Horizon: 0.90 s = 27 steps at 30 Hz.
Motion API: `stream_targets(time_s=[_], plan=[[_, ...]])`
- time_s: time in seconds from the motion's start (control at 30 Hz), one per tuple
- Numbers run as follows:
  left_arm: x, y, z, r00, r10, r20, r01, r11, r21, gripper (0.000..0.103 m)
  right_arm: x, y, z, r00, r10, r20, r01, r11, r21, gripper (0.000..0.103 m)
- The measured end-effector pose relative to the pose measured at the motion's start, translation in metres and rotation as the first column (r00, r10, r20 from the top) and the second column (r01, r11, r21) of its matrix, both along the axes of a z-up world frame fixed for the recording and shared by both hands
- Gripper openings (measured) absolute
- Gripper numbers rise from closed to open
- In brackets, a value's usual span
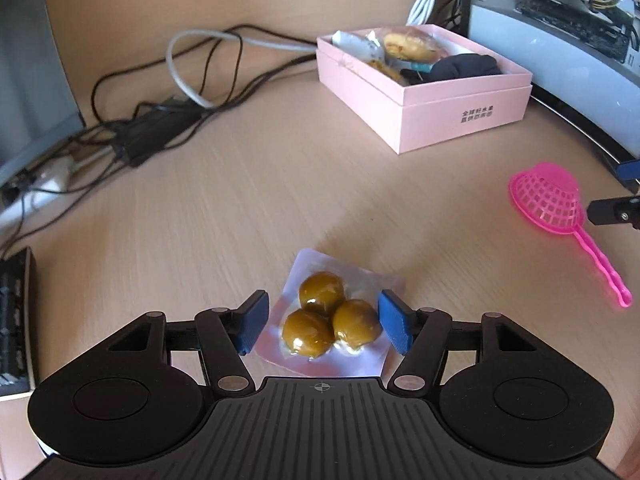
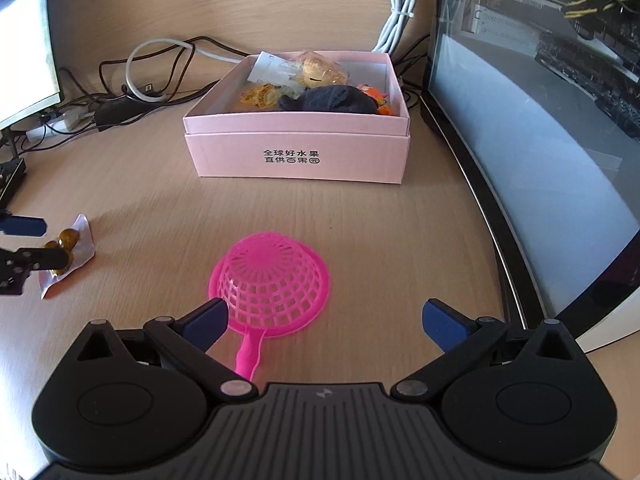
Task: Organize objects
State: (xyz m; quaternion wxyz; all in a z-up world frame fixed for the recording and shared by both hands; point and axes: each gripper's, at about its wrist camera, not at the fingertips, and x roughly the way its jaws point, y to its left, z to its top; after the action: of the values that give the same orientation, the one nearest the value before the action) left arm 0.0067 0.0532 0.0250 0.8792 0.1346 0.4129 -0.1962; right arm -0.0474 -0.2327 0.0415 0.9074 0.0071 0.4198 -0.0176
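We take the pink box [image 2: 296, 156] as our landmark; it sits on the desk [image 2: 400, 240] with its lid off, and snack packets and a dark cloth [image 2: 332, 100] lie inside it. In front of the box and toward its left lies a clear packet [image 1: 332, 316] holding three brown balls. Our left gripper [image 1: 322, 322] has its blue pads spread on either side of that packet, not pressing it. Straight in front of the box lies the pink strainer [image 2: 272, 284], bowl down, handle pointing away from the box. Our right gripper [image 2: 326, 322] is spread wide over the strainer, with the left pad just beside the rim. Cables [image 1: 192, 92] lie left of the box, and a monitor [image 2: 540, 152] stands to its right.
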Motion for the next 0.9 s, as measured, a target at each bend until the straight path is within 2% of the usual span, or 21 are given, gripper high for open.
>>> stream_targets(time_s=[0.17,0.23,0.53,0.77,0.8,0.87,0.9], plan=[[0.003,0.003,-0.004,1.0,0.021,-0.012,-0.021,0.999,-0.046,0.065,-0.005,-0.002,0.0,1.0,-0.006,-0.003,0.006,1.0,-0.005,0.103],[0.004,0.006,-0.004,0.999,0.039,-0.018,-0.04,0.997,-0.068,0.053,-0.007,-0.003,0.0,1.0,-0.011,-0.007,0.011,1.0,-0.005,0.103],[-0.007,0.009,-0.001,0.99,0.138,-0.037,-0.14,0.988,-0.059,0.052,0.0,0.013,-0.004,0.999,0.035,0.004,-0.035,0.999,-0.034,0.103],[-0.015,0.015,0.0,0.987,0.157,-0.044,-0.16,0.985,-0.066,0.051,0.021,0.035,-0.01,0.997,0.082,0.005,-0.082,0.995,-0.063,0.103],[-0.016,0.016,0.0,0.986,0.16,-0.045,-0.163,0.984,-0.069,0.051,0.025,0.038,-0.011,0.996,0.089,0.001,-0.089,0.994,-0.067,0.1],[-0.018,0.019,-0.001,0.986,0.161,-0.045,-0.164,0.983,-0.077,0.051,0.03,0.043,-0.012,0.995,0.103,-0.002,-0.103,0.992,-0.079,0.086],[-0.019,0.02,-0.001,0.986,0.159,-0.044,-0.163,0.983,-0.082,0.051,0.032,0.045,-0.012,0.994,0.112,-0.011,-0.113,0.99,-0.083,0.074]])
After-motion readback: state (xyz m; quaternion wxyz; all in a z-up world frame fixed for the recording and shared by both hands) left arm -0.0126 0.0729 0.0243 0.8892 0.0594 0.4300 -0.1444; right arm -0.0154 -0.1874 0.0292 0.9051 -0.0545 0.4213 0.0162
